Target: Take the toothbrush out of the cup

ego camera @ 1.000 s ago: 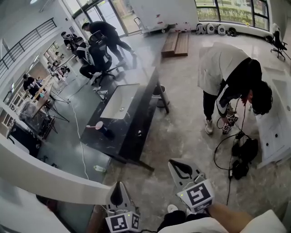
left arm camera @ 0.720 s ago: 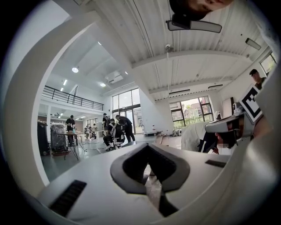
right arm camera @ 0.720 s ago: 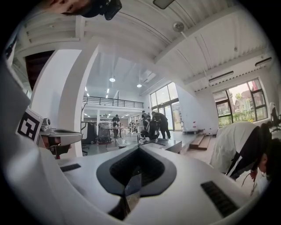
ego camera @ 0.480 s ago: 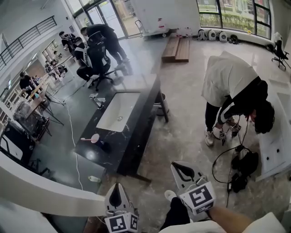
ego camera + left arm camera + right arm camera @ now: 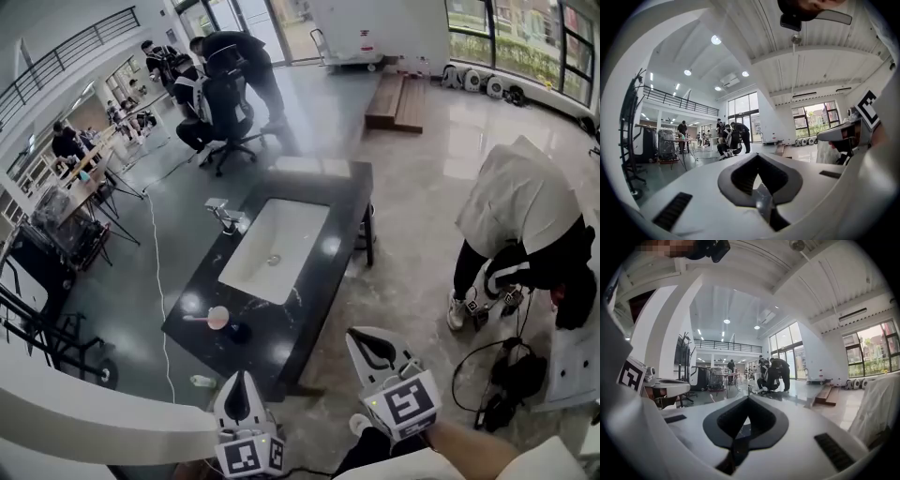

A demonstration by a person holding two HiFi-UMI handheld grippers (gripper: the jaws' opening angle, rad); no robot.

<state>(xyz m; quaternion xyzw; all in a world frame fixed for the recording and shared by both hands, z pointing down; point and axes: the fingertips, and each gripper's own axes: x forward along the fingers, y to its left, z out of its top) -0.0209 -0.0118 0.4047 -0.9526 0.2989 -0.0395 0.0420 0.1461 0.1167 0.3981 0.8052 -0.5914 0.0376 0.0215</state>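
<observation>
Black counter holds cup with toothbrush. Left gripper and right gripper: both clenched, empty, apart from cup.

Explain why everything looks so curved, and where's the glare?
Head view: wide lens bows the room; lights glare off the black counter and glossy floor. Left gripper view: round black border, the left gripper looms soft up close. Right gripper view: same dark rim, windows bright.
</observation>
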